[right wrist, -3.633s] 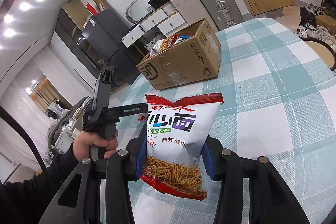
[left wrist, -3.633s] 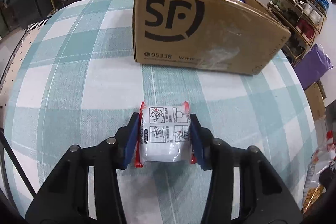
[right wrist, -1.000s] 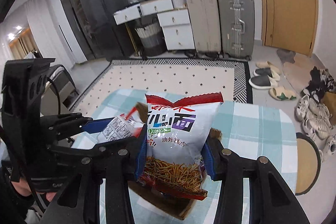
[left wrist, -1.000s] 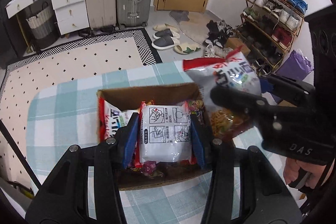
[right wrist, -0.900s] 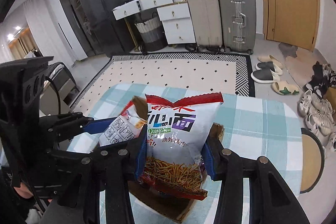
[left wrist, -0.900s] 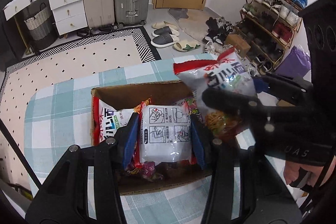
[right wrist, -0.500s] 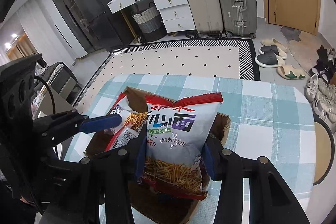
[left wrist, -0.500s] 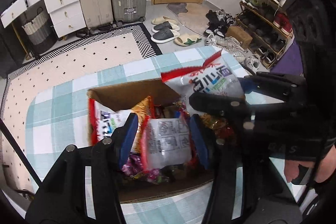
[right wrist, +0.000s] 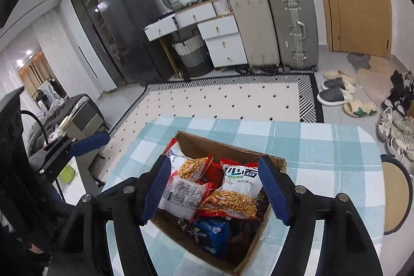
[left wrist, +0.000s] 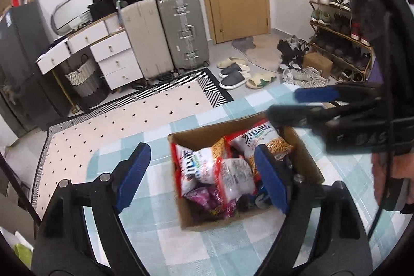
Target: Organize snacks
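The cardboard box [left wrist: 199, 137] stands open on the checked tablecloth, filled with several snack packets. My left gripper [left wrist: 201, 167] hovers above its left side, jaws opening wide, nothing between the pads. The small white noodle packet [left wrist: 236, 179] lies in the box below. My right gripper [right wrist: 213, 164] hangs over the box [right wrist: 234, 148], jaws opening and empty. The big white-and-red bag of fried sticks [right wrist: 239, 189] lies inside beside the small white packet [right wrist: 181, 195]. That bag [left wrist: 260, 140] also shows under the right gripper [left wrist: 297, 104] in the left wrist view.
A hand [left wrist: 388, 172] holds the right gripper's handle. One blue finger of the left gripper [right wrist: 90, 141] sticks in from the left. The table [right wrist: 336, 146] ends just behind the box. A round stool [right wrist: 396, 188] stands at its right. Suitcases [right wrist: 292, 25] and slippers line the floor beyond.
Both grippers have opened and let go: the small white packet and the big bag dropped into the box. The left gripper drifted so that the box now sits to the right in its view.
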`<state>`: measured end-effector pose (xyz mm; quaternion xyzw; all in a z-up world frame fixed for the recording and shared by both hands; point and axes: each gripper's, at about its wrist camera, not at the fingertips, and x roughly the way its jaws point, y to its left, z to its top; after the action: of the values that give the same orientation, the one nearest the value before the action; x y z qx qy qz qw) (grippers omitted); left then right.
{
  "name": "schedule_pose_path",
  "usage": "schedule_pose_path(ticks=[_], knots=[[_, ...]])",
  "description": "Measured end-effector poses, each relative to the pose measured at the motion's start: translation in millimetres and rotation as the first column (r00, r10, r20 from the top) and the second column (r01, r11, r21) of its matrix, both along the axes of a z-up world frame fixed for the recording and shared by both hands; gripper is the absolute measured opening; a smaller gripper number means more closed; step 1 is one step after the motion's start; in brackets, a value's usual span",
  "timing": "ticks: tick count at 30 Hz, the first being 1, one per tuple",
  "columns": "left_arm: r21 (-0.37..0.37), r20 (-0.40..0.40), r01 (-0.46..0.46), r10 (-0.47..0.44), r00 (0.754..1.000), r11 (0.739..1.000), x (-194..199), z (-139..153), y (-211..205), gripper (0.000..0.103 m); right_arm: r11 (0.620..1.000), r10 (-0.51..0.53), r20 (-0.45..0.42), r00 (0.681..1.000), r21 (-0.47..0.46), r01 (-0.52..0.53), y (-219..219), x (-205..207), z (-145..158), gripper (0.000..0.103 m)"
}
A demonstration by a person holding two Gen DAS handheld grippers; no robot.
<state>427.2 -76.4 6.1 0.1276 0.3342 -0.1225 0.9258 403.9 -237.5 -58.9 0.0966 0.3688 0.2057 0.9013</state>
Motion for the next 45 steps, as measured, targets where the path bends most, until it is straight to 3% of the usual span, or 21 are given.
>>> schedule_pose_path(ticks=[5, 7, 14, 21, 25, 27, 28, 29, 38, 45], knots=[[-0.050, 0.013, -0.038, 0.039, 0.999, 0.998, -32, 18, 22, 0.081, 1.000, -0.016, 0.088, 0.996, 0.009, 0.015, -6, -49, 30, 0.078], [-0.083, 0.020, -0.056, 0.057, 0.998, 0.995, -51, 24, 33, 0.082, 1.000, -0.026, 0.138, 0.990, 0.008, 0.025, -10, -75, 38, 0.085], [-0.154, 0.025, -0.106, 0.111, 0.993, 0.982, -116, 36, 64, 0.084, 0.999, -0.032, 0.264, 0.964, 0.000, 0.033, -21, -169, 53, 0.091], [-0.238, 0.041, -0.140, 0.154, 0.987, 0.961, -178, 41, 91, 0.087, 0.999, -0.016, 0.351, 0.936, -0.026, 0.027, -22, -249, 51, 0.097], [-0.244, 0.064, -0.149, 0.170, 0.983, 0.958, -208, 46, 99, 0.090, 0.999, -0.029, 0.387, 0.922, -0.015, 0.038, -24, -294, 44, 0.102], [-0.241, 0.091, -0.148, 0.174, 0.980, 0.959, -227, 46, 102, 0.095, 0.999, -0.037, 0.419, 0.907, -0.002, 0.041, -24, -316, 40, 0.102], [-0.241, 0.105, -0.148, 0.177, 0.979, 0.959, -234, 47, 103, 0.103, 0.999, -0.037, 0.436, 0.899, 0.000, 0.041, -23, -326, 38, 0.102], [-0.245, 0.131, -0.147, 0.183, 0.974, 0.958, -245, 46, 105, 0.103, 0.999, -0.037, 0.451, 0.892, -0.002, 0.043, -23, -337, 35, 0.102], [-0.232, 0.240, -0.150, 0.206, 0.949, 0.961, -295, 2, 108, 0.103, 0.997, -0.072, 0.448, 0.891, -0.004, 0.083, -26, -364, -20, 0.103], [-0.243, 0.223, -0.202, 0.257, 0.940, 0.949, -298, -62, 121, 0.103, 0.991, -0.108, 0.410, 0.906, -0.033, 0.132, -33, -353, -75, 0.103]])
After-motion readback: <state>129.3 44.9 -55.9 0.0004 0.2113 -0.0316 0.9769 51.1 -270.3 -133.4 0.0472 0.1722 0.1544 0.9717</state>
